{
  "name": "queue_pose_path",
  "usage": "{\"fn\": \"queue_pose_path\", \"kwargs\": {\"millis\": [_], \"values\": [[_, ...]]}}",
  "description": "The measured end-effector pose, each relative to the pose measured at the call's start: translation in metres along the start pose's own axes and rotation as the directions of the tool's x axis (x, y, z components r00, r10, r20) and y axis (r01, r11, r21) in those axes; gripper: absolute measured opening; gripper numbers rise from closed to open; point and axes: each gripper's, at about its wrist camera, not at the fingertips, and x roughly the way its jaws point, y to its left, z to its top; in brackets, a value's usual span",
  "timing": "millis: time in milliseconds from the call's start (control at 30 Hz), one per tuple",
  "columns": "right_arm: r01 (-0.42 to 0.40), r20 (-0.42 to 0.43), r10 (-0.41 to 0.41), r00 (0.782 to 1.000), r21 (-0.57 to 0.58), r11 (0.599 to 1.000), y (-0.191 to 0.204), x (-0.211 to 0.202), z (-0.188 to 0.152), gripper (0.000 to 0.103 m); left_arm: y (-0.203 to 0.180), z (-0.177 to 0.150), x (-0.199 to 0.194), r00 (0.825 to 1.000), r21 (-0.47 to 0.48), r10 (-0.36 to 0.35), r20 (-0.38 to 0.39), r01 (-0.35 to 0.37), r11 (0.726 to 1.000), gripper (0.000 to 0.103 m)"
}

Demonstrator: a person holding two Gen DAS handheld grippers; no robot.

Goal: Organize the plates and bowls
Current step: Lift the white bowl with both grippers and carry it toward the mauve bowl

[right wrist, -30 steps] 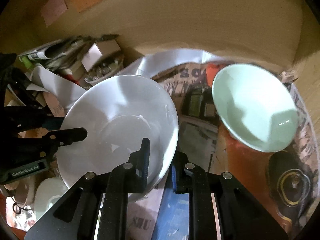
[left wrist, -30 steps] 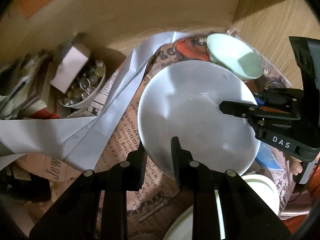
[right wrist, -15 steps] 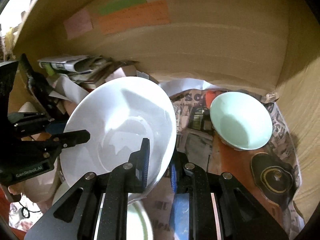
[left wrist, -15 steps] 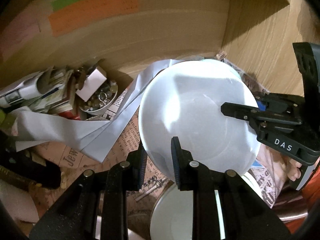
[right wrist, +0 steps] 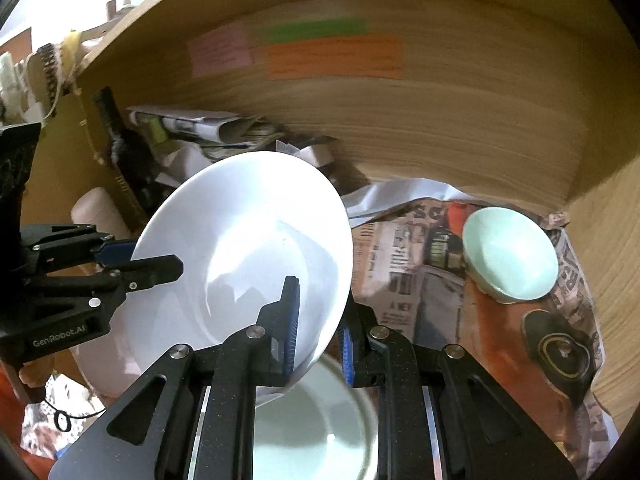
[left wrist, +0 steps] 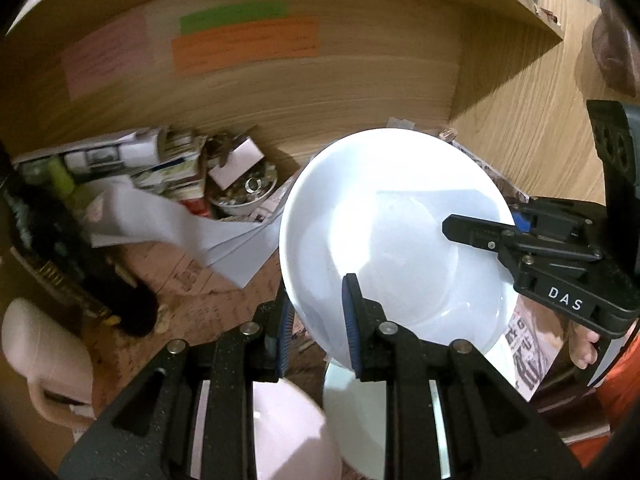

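Observation:
A large white plate (left wrist: 396,224) is held in the air between both grippers, tilted. My left gripper (left wrist: 318,320) is shut on its near-left rim. My right gripper (right wrist: 318,332) is shut on the opposite rim of the same white plate (right wrist: 248,240), and shows at the right of the left wrist view (left wrist: 480,228). A pale green bowl (right wrist: 510,254) sits on newspaper at the right. A white dish (right wrist: 320,420) lies below the plate, also in the left wrist view (left wrist: 360,420). A pink bowl (left wrist: 288,432) lies beside it.
A wooden back wall (left wrist: 320,88) carries coloured notes (left wrist: 244,44). Piled papers and a small bowl of metal bits (left wrist: 244,192) sit at the left back. A pink jug (left wrist: 44,364) stands at the left. Newspaper (right wrist: 420,264) covers the shelf floor.
Both grippers have lifted the white plate up and drawn it back from the shelf. The green bowl now looks smaller and farther; a white dish and pink bowl have come into view below.

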Motion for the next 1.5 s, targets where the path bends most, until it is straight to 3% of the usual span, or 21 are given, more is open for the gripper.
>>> {"fn": "queue_pose_path", "kwargs": {"millis": [600, 967, 1500], "values": [[-0.098, -0.057, 0.093, 0.994, -0.091, 0.991, 0.074, 0.018, -0.009, 0.017, 0.057, -0.059, -0.053, 0.997, -0.113, 0.065, 0.035, -0.061, 0.992, 0.023], [-0.181, -0.149, 0.163, 0.975, -0.110, 0.977, 0.108, 0.044, -0.022, 0.017, 0.093, -0.093, -0.061, 0.995, -0.202, 0.097, 0.006, -0.094, 0.975, 0.023], [-0.245, -0.261, 0.200, 0.944, -0.153, 0.957, 0.141, 0.075, -0.044, 0.017, 0.121, -0.134, -0.052, 0.988, -0.287, 0.140, -0.059, -0.151, 0.946, 0.023]]}}
